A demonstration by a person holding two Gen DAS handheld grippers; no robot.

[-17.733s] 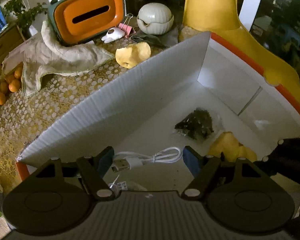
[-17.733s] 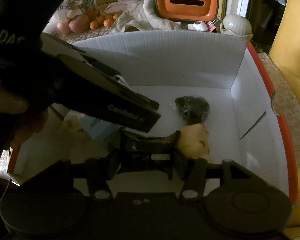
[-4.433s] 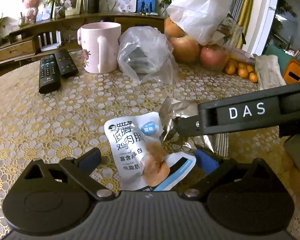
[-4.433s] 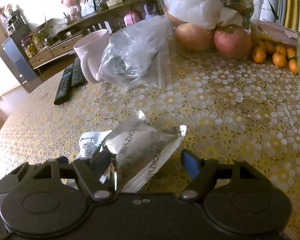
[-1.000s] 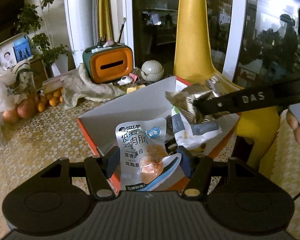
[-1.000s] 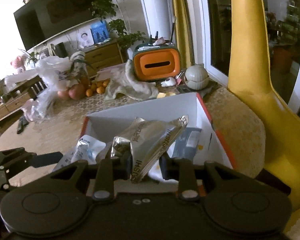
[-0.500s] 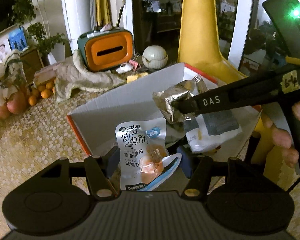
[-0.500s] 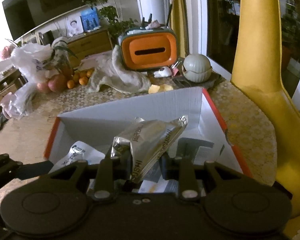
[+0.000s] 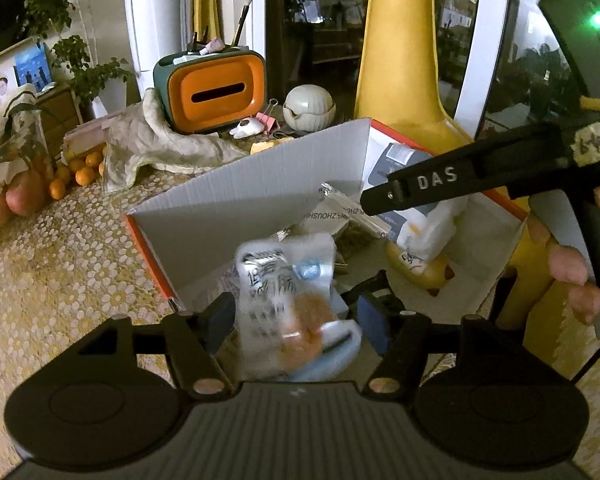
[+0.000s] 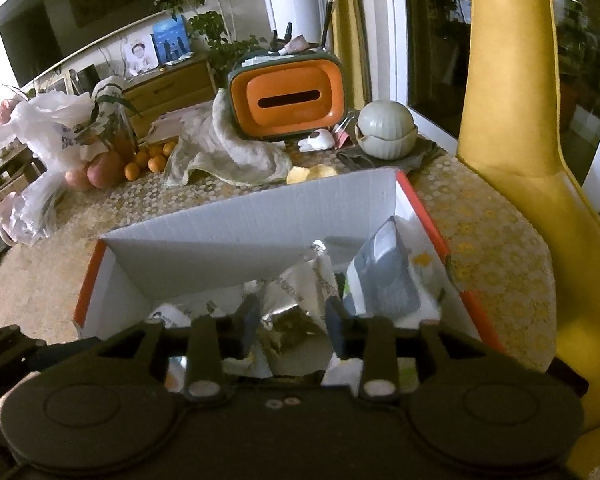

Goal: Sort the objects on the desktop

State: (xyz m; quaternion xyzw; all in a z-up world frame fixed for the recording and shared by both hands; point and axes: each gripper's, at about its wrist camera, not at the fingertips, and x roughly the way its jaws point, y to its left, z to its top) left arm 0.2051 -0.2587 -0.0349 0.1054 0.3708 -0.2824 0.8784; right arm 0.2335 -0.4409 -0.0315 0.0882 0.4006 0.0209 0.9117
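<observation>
Both grippers' fingers have just been opening: left gripper (image 9: 292, 316) apart around a blurred white snack pouch (image 9: 288, 292), right gripper (image 10: 290, 320) around a silver foil packet (image 10: 300, 288), both packets over the white corrugated box (image 10: 236, 236). Beyond, the gold-patterned desk (image 10: 488, 248), an orange tissue box (image 10: 288, 98), windows.

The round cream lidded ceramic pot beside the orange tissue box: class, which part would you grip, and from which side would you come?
Grip the round cream lidded ceramic pot across its lower bowl, just under the lid seam, coming from the side facing the white cardboard box. Its domed lid would probably slip; the orange tissue box crowds one side.
</observation>
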